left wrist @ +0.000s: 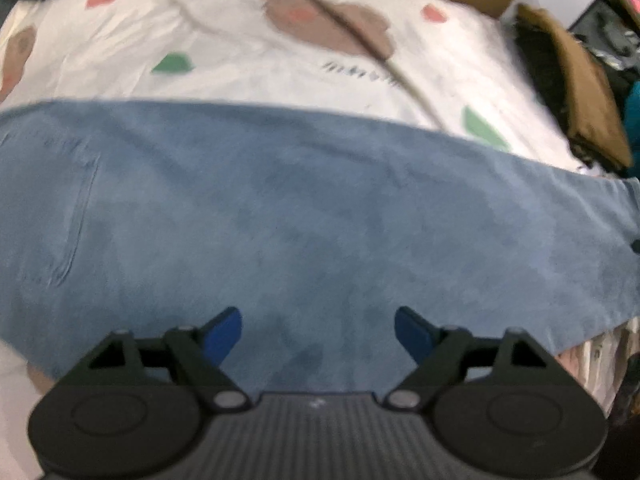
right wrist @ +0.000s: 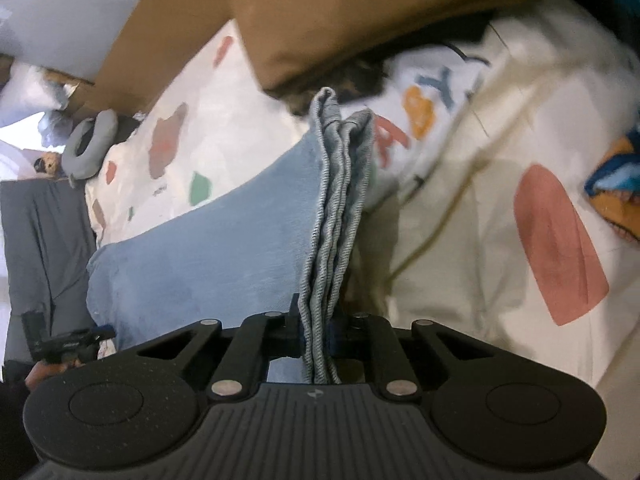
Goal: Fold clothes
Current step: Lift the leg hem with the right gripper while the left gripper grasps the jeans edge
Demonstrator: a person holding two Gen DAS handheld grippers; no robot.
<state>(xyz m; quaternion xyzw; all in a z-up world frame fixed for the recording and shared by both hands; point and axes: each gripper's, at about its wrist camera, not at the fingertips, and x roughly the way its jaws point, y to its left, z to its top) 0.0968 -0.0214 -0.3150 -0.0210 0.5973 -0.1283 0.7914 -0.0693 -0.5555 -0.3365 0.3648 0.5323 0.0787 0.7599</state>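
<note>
between right gripper jaws: blue jeans hem, pinched.

Large coloured letters, seemingly "A" and "Y", show on the white printed fabric.

The left wrist view looks steeply down from just above the blue jeans, across them to the patterned bedsheet and the brown cushion at far right. The right wrist view sits very close at the jeans' gathered edge, looking along them over the bedsheet. Both views share the jeans, bedsheet and cushion.
</note>
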